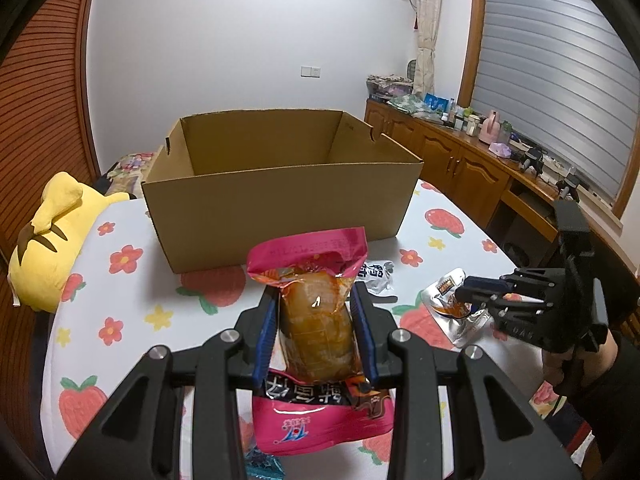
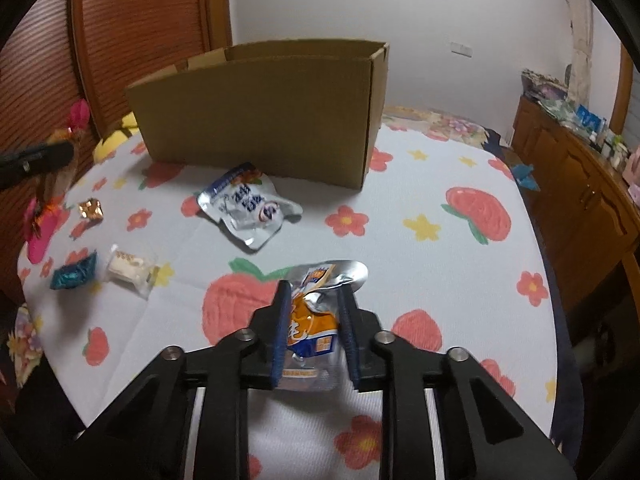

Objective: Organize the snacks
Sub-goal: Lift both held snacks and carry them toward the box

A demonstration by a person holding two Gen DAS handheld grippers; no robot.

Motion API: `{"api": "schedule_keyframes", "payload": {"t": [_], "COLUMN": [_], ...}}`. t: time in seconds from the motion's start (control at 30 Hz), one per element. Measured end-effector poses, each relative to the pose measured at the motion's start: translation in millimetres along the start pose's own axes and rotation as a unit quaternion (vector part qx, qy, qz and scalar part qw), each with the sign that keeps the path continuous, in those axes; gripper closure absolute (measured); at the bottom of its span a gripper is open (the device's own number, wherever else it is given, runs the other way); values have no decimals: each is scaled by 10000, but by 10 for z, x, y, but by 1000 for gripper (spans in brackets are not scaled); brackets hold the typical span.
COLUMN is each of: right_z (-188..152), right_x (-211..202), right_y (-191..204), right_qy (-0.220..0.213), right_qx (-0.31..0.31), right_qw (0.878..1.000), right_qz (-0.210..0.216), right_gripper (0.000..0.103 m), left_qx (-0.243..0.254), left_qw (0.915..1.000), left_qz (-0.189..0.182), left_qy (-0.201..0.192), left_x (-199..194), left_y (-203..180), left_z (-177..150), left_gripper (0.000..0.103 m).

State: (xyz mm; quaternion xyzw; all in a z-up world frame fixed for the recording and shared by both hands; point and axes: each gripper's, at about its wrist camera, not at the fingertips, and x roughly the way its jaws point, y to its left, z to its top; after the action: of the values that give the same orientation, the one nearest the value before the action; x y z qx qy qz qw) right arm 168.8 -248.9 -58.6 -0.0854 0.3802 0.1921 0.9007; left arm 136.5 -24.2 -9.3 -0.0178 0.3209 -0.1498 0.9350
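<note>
My left gripper [image 1: 316, 292] is shut on a pink snack packet [image 1: 320, 320] with a clear window, held up in front of an open, empty cardboard box [image 1: 280, 204]. My right gripper [image 2: 314, 290] is shut on a crumpled orange-and-silver pouch [image 2: 314, 320] low over the flowered tablecloth. In the left wrist view that right gripper [image 1: 464, 288] sits at the right with the pouch [image 1: 446, 292] in its tips. A silver-and-blue pouch [image 2: 248, 208] lies flat in front of the box [image 2: 260, 120].
Small wrapped sweets lie at the table's left: a white one [image 2: 128, 268], a teal one [image 2: 74, 274], a gold one [image 2: 90, 208]. A yellow plush toy [image 1: 52, 240] rests beside the box. A wooden sideboard [image 1: 460, 160] with clutter lines the right wall.
</note>
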Motion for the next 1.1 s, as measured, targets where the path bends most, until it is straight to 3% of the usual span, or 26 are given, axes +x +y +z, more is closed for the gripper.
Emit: {"api": "schedule_keyframes", "payload": {"t": [0.03, 0.17, 0.27, 0.3, 0.37, 0.5, 0.6, 0.7, 0.77, 0.8, 1.1], "right_z": [15, -20, -55, -59, -77, -127, -125, -87, -71, -65, -95], "right_x": [-17, 61, 78, 76, 82, 124, 223, 304, 326, 325, 285], "right_y": [-8, 3, -50, -61, -56, -35, 43, 134, 157, 187, 293], "right_qy": [6, 203, 199, 203, 252, 391, 568, 555, 543, 581, 664], "right_qx": [29, -32, 179, 252, 301, 326, 148, -146, -176, -254, -483], "right_qw": [10000, 9998, 9996, 9994, 9992, 9987, 9983, 9983, 9983, 9980, 9966], "right_qz": [53, 16, 79, 78, 40, 98, 59, -116, -71, -72, 7], "right_gripper": [102, 101, 95, 91, 71, 45, 38, 40, 47, 59, 63], "left_qx": [7, 23, 26, 13, -1, 1, -2, 5, 12, 7, -28], "left_qw": [10000, 10000, 10000, 10000, 10000, 10000, 10000, 10000, 10000, 10000, 10000], "left_qz": [4, 2, 14, 13, 4, -5, -3, -15, -17, -20, -5], "left_qy": [4, 24, 34, 40, 51, 58, 57, 61, 68, 70, 48], "left_x": [2, -10, 1, 2, 2, 3, -2, 0, 5, 3, 1], "left_y": [-3, 3, -2, 3, 0, 1, -7, -26, -32, -33, -2], "left_z": [5, -7, -7, -8, -13, -15, -21, -33, -39, -41, -64], "left_gripper": [70, 70, 70, 70, 70, 70, 70, 70, 70, 70, 70]}}
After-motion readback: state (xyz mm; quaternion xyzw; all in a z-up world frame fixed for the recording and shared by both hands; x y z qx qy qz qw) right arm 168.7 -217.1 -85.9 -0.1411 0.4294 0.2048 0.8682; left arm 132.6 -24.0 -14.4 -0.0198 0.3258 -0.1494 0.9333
